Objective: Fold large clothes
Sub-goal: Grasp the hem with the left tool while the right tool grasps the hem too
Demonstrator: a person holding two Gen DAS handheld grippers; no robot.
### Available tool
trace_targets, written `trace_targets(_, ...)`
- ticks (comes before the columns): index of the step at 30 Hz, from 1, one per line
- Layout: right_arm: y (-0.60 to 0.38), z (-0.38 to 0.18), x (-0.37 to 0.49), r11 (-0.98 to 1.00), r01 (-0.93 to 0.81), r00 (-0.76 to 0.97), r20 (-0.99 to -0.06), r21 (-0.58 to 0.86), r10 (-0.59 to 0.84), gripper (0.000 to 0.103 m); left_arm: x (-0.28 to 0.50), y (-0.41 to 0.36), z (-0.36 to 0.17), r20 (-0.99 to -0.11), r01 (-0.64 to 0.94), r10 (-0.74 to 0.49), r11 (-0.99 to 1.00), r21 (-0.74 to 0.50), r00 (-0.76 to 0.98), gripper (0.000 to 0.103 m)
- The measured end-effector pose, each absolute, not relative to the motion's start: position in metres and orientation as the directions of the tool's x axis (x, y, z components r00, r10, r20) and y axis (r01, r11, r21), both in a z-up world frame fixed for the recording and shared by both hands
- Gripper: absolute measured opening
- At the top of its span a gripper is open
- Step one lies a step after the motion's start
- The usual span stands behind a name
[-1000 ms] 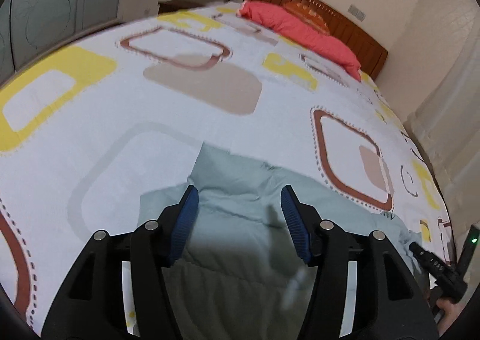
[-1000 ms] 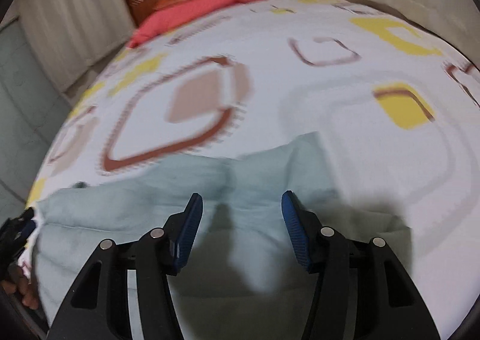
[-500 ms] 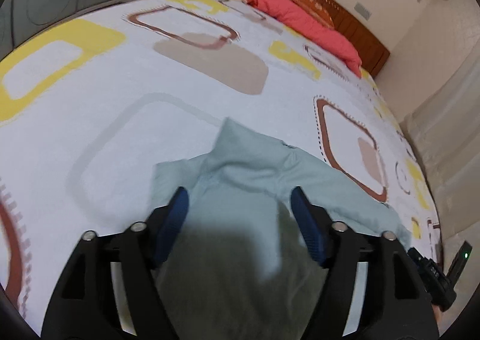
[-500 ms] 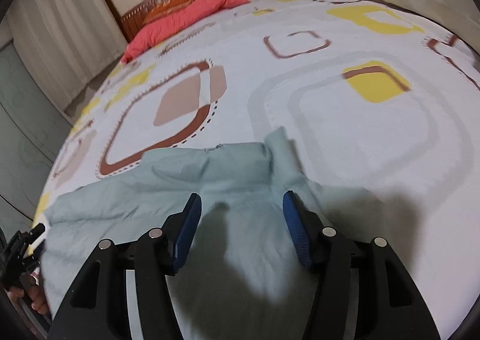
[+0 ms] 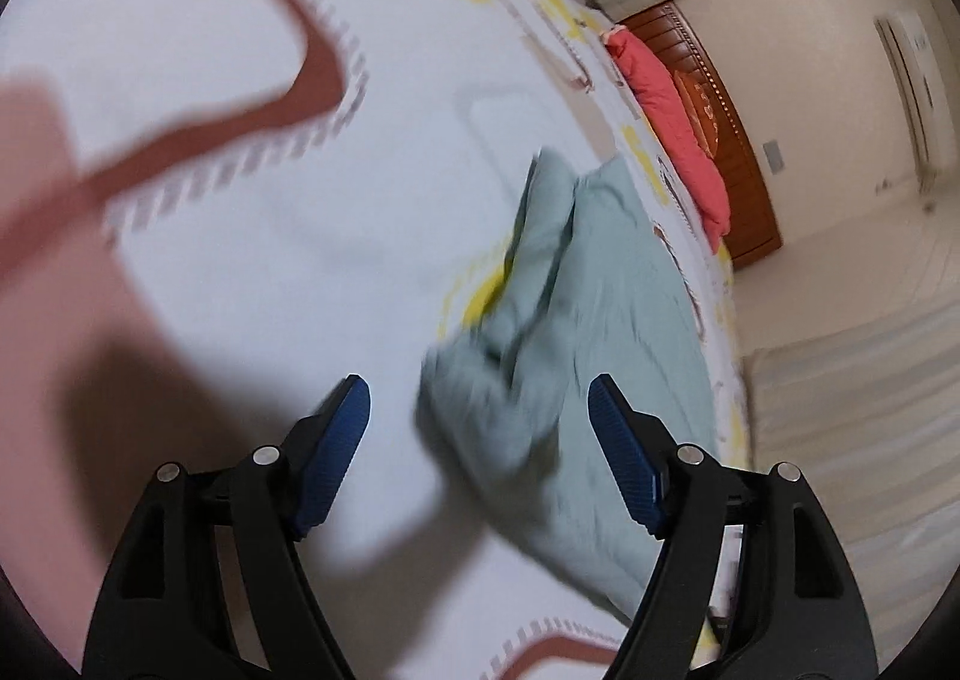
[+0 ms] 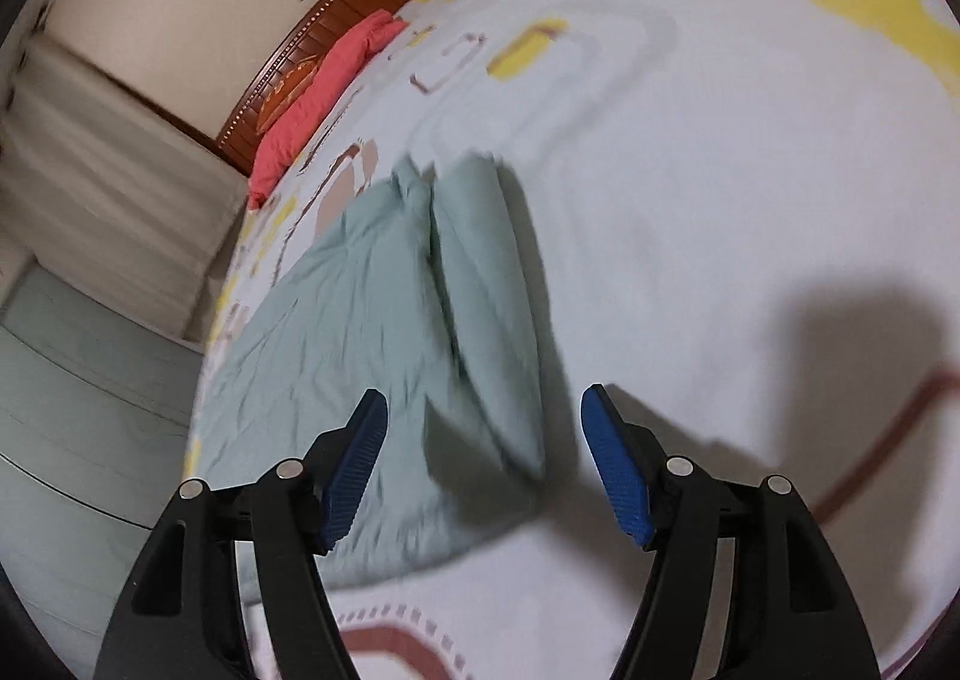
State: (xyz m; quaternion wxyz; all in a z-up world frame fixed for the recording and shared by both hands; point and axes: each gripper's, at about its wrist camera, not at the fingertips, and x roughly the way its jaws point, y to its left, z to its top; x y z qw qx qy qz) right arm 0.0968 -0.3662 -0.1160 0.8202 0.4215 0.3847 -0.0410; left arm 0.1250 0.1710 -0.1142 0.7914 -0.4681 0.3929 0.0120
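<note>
Two grippers over the patterned bedsheet (image 5: 240,236), both spread with nothing pinched. Left gripper (image 5: 478,413) just opened wider — pale green garment (image 5: 606,284) lying flat on the sheet, its near corner between the blue pads, untouched. Right gripper (image 6: 483,428) likewise just widened, a folded edge of the garment (image 6: 480,272) below. Red pillow (image 6: 318,98) beyond the garment, against the wooden headboard (image 6: 354,8).

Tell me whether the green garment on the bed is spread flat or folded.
Partly folded: the pale green garment lies on the bed sheet with one side turned in over itself, leaving a lengthwise crease; blur hides finer detail.
</note>
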Motion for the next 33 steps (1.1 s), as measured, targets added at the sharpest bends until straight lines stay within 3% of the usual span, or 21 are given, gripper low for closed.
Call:
trace_targets(7, -0.353, -0.129, 0.114, 0.574, 0.363, 0.737, -0.603, 0.734, 0.306, 0.066, 0.146, 0.155, -0.121, -0.582, -0.354, -0.382, 0.520, -0.778, 0.718, 0.072)
trace_targets(8, -0.352, -0.132, 0.118, 0.565, 0.367, 0.742, -0.599, 0.739, 0.302, 0.064, 0.151, 0.153, -0.122, -0.584, -0.355, -0.378, 0.522, -0.775, 0.719, 0.057)
trace_targets(9, -0.351, -0.133, 0.120, 0.567, 0.372, 0.740, -0.604, 0.734, 0.296, 0.051, 0.157, 0.149, -0.125, -0.597, -0.359, -0.380, 0.534, -0.765, 0.707, 0.039)
trace_targets(10, -0.350, -0.133, 0.122, 0.574, 0.381, 0.735, -0.614, 0.725, 0.287, 0.038, 0.160, 0.146, -0.127, -0.607, -0.363, -0.382, 0.541, -0.758, 0.697, 0.032)
trace_targets(12, -0.349, -0.136, 0.123, 0.576, 0.369, 0.733, -0.609, 0.729, 0.302, 0.026, 0.161, 0.143, -0.127, -0.602, -0.355, -0.377, 0.548, -0.758, 0.703, 0.019)
trace_targets(14, -0.349, -0.134, 0.120, 0.583, 0.354, 0.735, -0.603, 0.731, 0.310, 0.021, 0.160, 0.140, -0.121, -0.603, -0.332, -0.368, 0.580, -0.744, 0.708, 0.014)
trace_targets(19, -0.347, -0.124, 0.107, 0.603, 0.335, 0.738, -0.600, 0.724, 0.310, 0.016, 0.145, 0.141, -0.105, -0.600, -0.305, -0.360, 0.613, -0.729, 0.714, 0.010)
trace_targets(33, -0.343, -0.118, 0.046, 0.608, 0.317, 0.701, -0.612, 0.728, 0.367, 0.016, 0.062, 0.166, -0.106, -0.626, -0.320, -0.379, 0.616, -0.720, 0.681, 0.010)
